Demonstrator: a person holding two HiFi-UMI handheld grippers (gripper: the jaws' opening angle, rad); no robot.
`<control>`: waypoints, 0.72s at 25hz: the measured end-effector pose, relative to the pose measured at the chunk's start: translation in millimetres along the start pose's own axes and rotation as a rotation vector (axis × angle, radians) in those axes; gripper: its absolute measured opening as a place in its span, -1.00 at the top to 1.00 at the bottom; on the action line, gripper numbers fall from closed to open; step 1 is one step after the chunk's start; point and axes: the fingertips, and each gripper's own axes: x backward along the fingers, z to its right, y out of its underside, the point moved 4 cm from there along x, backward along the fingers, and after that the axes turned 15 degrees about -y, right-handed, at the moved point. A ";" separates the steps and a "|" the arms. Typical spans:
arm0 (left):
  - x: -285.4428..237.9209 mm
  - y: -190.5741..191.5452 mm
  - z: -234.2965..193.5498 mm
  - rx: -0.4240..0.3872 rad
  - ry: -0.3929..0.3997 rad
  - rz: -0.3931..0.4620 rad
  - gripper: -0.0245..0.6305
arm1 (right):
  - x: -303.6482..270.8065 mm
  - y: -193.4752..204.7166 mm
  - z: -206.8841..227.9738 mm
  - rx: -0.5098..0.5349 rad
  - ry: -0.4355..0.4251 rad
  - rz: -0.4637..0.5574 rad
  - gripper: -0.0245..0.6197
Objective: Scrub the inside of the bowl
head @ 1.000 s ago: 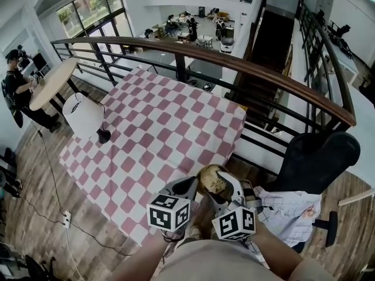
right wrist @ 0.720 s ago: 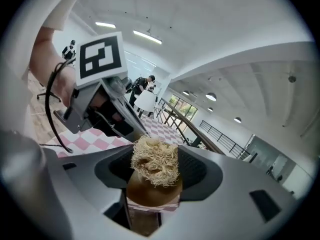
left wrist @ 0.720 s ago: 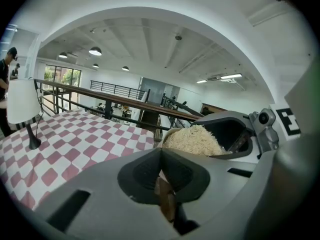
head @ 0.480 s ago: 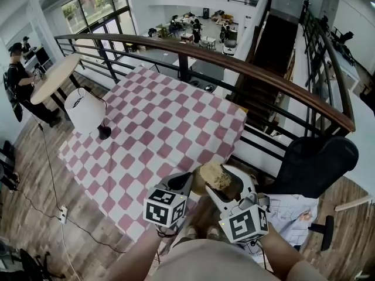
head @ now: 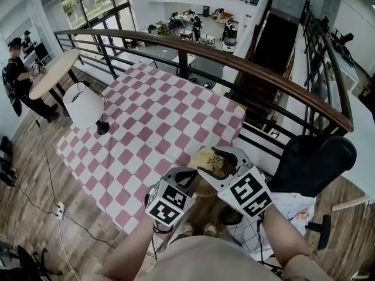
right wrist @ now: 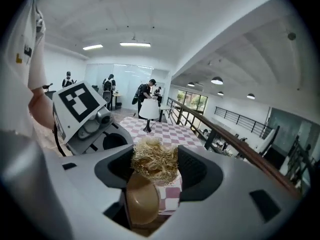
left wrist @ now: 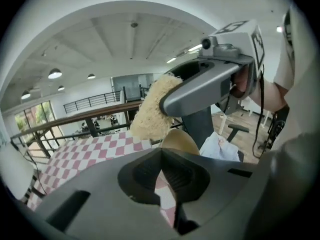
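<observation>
My left gripper (head: 188, 179) is shut on the rim of a small tan bowl (head: 203, 186), held in the air off the near edge of the table. The bowl (left wrist: 180, 141) shows just past the closed jaws in the left gripper view. My right gripper (head: 214, 158) is shut on a straw-coloured fibre scrubber (head: 211, 160), just above the bowl. In the right gripper view the scrubber (right wrist: 154, 161) sits between the pads, with the bowl (right wrist: 142, 200) right under it. From the left gripper view the scrubber (left wrist: 150, 112) hangs over the bowl. I cannot tell whether they touch.
A table with a pink and white checked cloth (head: 158, 127) lies ahead, with a white lamp (head: 85, 107) at its left. A wooden handrail (head: 246, 69) runs behind it. A black chair (head: 313, 163) stands at the right, and a person sits at a round table (head: 53, 72) far left.
Both grippers have risen a little with the bowl and scrubber. The right gripper has turned and swung right, bringing the scrubber over the bowl.
</observation>
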 end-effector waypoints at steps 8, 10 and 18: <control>6.6 -9.9 6.5 -0.214 -0.038 0.051 0.88 | -10.5 22.9 16.5 -0.195 -0.050 0.025 0.14; 8.2 -11.8 4.6 -0.179 -0.031 0.075 0.88 | -9.1 26.0 19.7 -0.209 -0.046 0.027 0.14; 6.4 -5.6 -10.0 0.019 -0.017 0.080 0.88 | 6.6 43.5 33.0 -0.261 0.005 0.042 0.14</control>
